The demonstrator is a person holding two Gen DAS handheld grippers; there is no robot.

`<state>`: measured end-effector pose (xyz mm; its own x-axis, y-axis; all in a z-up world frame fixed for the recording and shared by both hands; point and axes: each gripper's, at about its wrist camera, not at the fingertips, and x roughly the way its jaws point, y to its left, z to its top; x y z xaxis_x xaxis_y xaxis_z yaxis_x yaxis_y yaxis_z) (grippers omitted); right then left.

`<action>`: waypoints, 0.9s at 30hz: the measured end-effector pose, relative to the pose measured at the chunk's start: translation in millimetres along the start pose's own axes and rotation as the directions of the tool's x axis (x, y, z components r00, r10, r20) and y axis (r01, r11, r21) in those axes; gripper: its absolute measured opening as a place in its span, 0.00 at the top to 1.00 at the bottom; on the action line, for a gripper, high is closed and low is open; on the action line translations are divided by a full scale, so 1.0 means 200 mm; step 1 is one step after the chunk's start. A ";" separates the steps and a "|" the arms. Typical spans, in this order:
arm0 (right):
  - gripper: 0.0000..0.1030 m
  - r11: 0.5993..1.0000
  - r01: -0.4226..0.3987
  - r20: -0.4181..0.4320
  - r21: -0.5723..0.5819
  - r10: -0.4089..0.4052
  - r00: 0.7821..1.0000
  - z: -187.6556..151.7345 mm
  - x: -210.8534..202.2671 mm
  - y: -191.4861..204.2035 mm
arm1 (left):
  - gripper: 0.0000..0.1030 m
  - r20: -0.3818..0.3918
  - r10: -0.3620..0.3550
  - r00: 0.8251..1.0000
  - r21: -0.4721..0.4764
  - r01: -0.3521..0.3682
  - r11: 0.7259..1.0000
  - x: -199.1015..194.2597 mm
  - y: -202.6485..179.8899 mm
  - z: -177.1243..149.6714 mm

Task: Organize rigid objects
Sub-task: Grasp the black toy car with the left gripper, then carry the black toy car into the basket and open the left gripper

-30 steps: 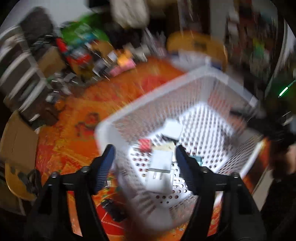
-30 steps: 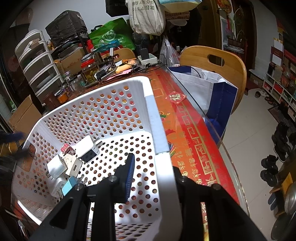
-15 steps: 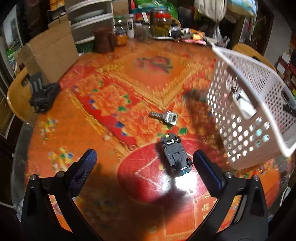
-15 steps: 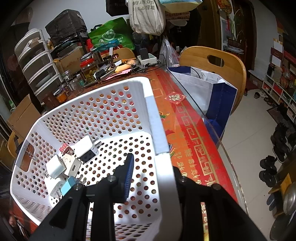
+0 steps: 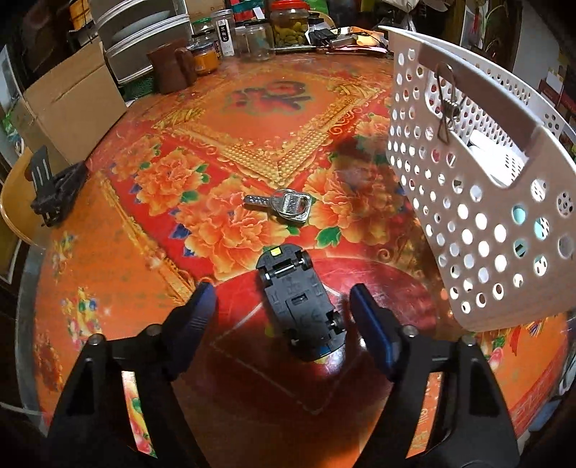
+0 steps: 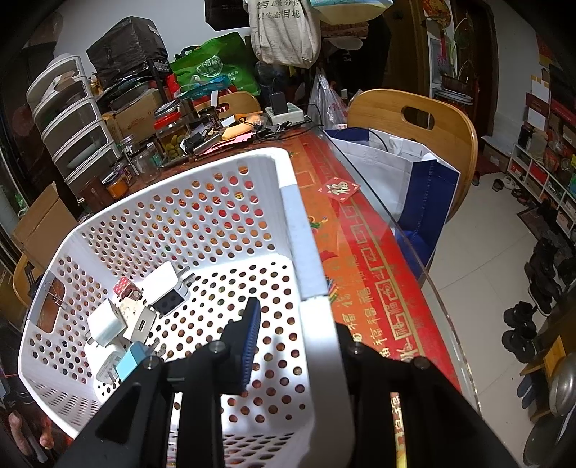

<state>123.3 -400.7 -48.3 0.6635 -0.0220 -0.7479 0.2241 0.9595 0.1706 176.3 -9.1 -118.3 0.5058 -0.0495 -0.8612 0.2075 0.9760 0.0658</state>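
Observation:
A black toy car [image 5: 300,304] lies upside down on the red flowered tablecloth. My left gripper [image 5: 282,304] is open, its blue-padded fingers [image 5: 199,313] on either side of the car, not touching it. A silver bunch of keys [image 5: 288,205] lies just beyond the car. The white perforated basket [image 5: 478,201] is tilted up at the right. My right gripper [image 6: 291,331] is shut on the basket's near wall [image 6: 316,324]. Inside the basket lie several white chargers [image 6: 165,288] and a light blue plug [image 6: 131,360].
Jars [image 5: 291,25], a brown pot [image 5: 169,68], plastic drawers [image 5: 144,39] and a cardboard box [image 5: 72,108] stand at the table's far edge. A black clamp [image 5: 54,187] sits at the left edge. A wooden chair [image 6: 414,122] with a white-blue bag [image 6: 406,172] stands beside the table.
My left gripper swung from over the basket to the table, then dropped close around the toy car and narrowed. The right gripper kept holding the basket wall.

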 end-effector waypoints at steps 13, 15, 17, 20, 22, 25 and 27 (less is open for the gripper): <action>0.73 1.000 0.000 0.001 -0.002 0.000 1.000 0.00 0.00 0.01 | 0.73 0.043 -0.064 0.997 -0.059 0.066 0.996 -0.04 0.06 -0.02; 0.73 1.000 0.000 0.001 -0.001 0.000 1.000 0.00 0.00 0.00 | 0.73 0.079 -0.048 0.996 -0.066 0.053 0.996 -0.09 0.08 -0.02; 0.73 1.000 -0.001 0.002 0.000 0.001 1.000 0.00 0.00 0.01 | 0.73 0.104 -0.038 0.994 -0.071 0.046 0.996 -0.13 0.11 -0.02; 0.73 1.000 0.000 0.001 -0.002 0.000 1.000 0.00 0.00 0.01 | 0.73 0.153 -0.003 0.988 -0.078 0.015 0.997 -0.22 0.14 -0.02; 0.73 1.000 0.000 0.001 -0.003 0.000 1.000 0.00 0.00 0.01 | 0.73 0.170 0.021 0.985 -0.084 -0.007 0.996 -0.26 0.17 -0.02; 0.73 1.000 -0.001 0.002 -0.003 0.001 1.000 0.00 0.00 0.01 | 0.73 0.187 0.074 0.979 -0.113 -0.054 0.992 -0.30 0.24 -0.01; 0.73 1.000 0.000 0.001 -0.003 0.000 1.000 0.00 0.00 0.01 | 0.73 0.192 0.101 0.976 -0.133 -0.076 0.988 -0.33 0.31 0.01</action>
<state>123.3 -399.5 -48.5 0.6645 -0.0219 -0.7470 0.2219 0.9603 0.1692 157.6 53.9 -55.3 0.6755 0.0093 -0.7373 0.0550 0.9965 0.0631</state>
